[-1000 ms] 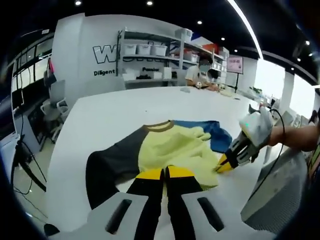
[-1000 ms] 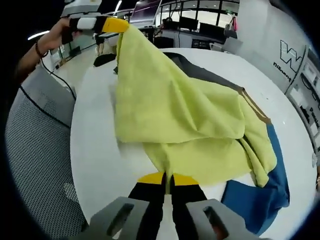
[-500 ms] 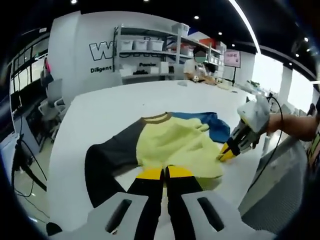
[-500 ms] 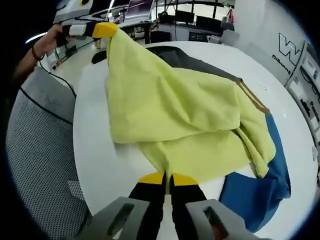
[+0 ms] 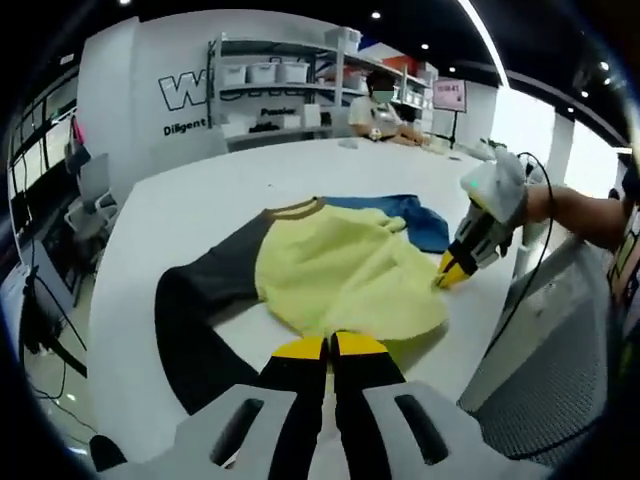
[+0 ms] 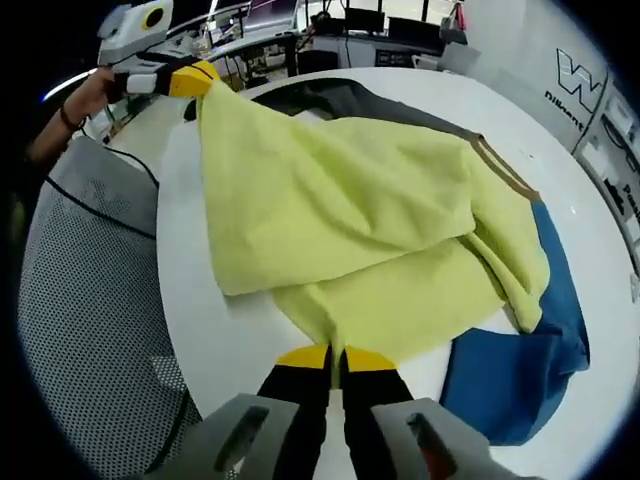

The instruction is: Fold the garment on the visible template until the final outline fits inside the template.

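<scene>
The soft pale-yellow sweatshirt with a dark grey sleeve, a blue sleeve and a brown neckband (image 5: pixel 340 275) (image 6: pixel 370 230) lies spread on the round white table (image 5: pixel 200 215) (image 6: pixel 200 310), its yellow body partly lifted off the surface. The left gripper (image 5: pixel 330 345) (image 6: pixel 190 78) has its jaws closed on one corner of the yellow hem, and the right gripper (image 6: pixel 335 355) (image 5: pixel 447 272) is clamped on the other corner, the fabric stretched between them. A grey mesh chair back (image 6: pixel 90 320) stands just beside the table, and shelves with white boxes (image 5: pixel 275 85) line the far wall.
</scene>
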`<act>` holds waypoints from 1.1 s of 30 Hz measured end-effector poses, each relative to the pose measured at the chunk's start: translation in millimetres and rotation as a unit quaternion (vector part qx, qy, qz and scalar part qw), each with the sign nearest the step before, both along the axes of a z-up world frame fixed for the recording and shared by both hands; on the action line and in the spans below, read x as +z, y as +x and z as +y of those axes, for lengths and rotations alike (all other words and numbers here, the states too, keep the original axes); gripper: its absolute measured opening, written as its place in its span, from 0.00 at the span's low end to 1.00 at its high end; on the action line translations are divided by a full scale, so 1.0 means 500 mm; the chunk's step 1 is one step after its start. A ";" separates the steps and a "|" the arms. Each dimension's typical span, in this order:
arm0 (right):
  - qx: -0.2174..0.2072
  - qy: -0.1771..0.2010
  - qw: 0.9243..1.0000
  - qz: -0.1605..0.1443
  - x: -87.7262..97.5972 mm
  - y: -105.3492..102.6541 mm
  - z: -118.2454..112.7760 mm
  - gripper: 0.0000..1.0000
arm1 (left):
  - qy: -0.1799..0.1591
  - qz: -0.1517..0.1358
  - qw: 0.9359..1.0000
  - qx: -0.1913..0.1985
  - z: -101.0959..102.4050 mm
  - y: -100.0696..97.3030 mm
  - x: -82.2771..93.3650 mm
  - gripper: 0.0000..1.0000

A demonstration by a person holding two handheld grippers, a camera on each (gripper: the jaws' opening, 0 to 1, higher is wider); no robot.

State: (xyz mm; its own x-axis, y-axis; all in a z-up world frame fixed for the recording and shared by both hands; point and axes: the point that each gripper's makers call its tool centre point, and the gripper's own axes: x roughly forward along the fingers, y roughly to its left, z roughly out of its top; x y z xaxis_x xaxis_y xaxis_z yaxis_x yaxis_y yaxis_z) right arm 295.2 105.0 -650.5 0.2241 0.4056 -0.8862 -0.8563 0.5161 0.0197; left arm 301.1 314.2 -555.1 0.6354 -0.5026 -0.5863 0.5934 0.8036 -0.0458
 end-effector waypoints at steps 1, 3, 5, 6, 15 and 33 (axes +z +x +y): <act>-0.004 0.000 1.000 0.003 0.000 -0.002 -0.003 0.00 | 0.003 0.000 1.000 -0.003 -0.001 -0.003 -0.003 0.00; -0.007 0.000 1.000 0.006 0.000 -0.005 -0.006 0.00 | 0.008 0.005 1.000 -0.009 -0.004 -0.008 -0.009 0.00; -0.007 0.000 1.000 0.007 0.000 -0.007 -0.008 0.00 | 0.009 0.011 1.000 -0.011 -0.005 -0.012 -0.014 0.00; -0.007 0.000 1.000 0.009 0.000 -0.008 -0.009 0.00 | 0.010 0.014 1.000 -0.012 -0.006 -0.014 -0.016 0.00; -0.015 -0.018 0.999 0.038 0.000 -0.041 -0.052 0.00 | 0.041 0.050 0.997 -0.052 -0.013 -0.050 -0.056 0.00; 0.000 -0.066 0.994 0.083 -0.002 -0.110 -0.116 0.00 | 0.086 0.098 0.985 -0.111 -0.012 -0.101 -0.099 0.00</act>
